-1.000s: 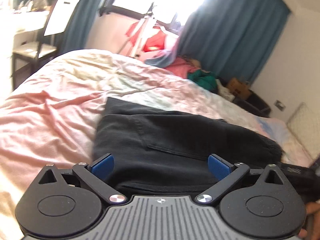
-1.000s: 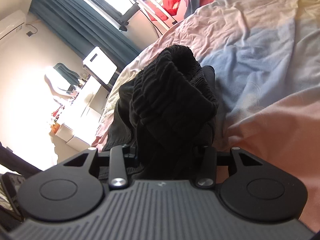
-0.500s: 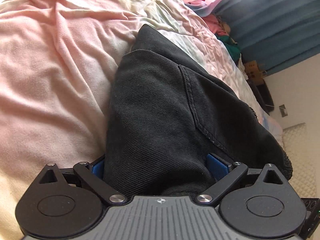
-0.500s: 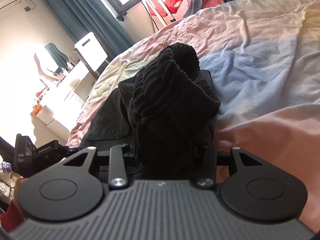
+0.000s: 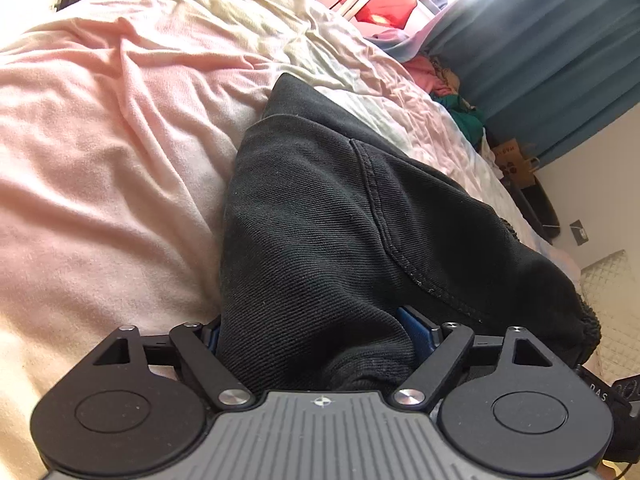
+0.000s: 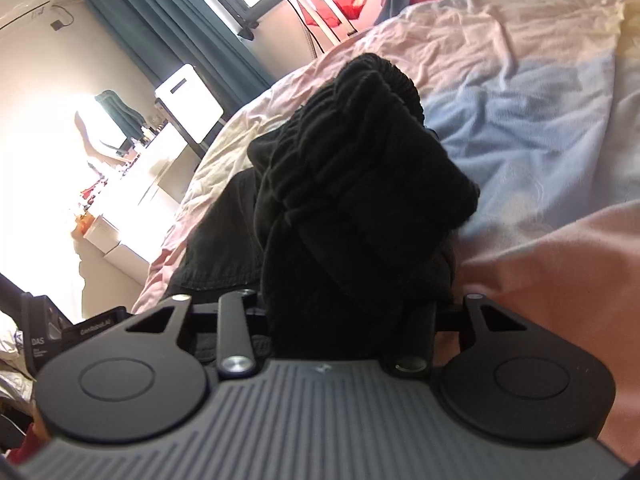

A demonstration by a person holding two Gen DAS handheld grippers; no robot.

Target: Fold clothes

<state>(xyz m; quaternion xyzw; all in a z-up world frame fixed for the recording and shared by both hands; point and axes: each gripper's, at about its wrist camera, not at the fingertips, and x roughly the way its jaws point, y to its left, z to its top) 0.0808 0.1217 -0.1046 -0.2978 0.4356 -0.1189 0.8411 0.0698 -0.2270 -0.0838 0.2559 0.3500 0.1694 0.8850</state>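
A black garment [image 5: 328, 216] with a stitched pocket seam lies on the bed, part folded. My left gripper [image 5: 316, 332] is shut on its near edge; cloth fills the gap and hides most of the blue pads [image 5: 416, 326]. In the right wrist view the same garment [image 6: 360, 184] bunches up, its ribbed waistband uppermost. My right gripper [image 6: 344, 316] is shut on that bunched end, its fingertips buried in cloth. The left gripper body [image 6: 72, 336] shows at the lower left of the right wrist view.
The bed sheet [image 5: 112, 152] is pink, cream and pale blue [image 6: 540, 128], wrinkled. A drying rack with red clothes [image 5: 384, 0] stands by the window with blue curtains [image 5: 560, 48]. A clothes pile [image 5: 452, 92] lies past the bed. A white desk [image 6: 132, 184] stands at left.
My left gripper went from open in front of the garment to shut on its edge and tilted. My right gripper kept its hold and shifted slightly.
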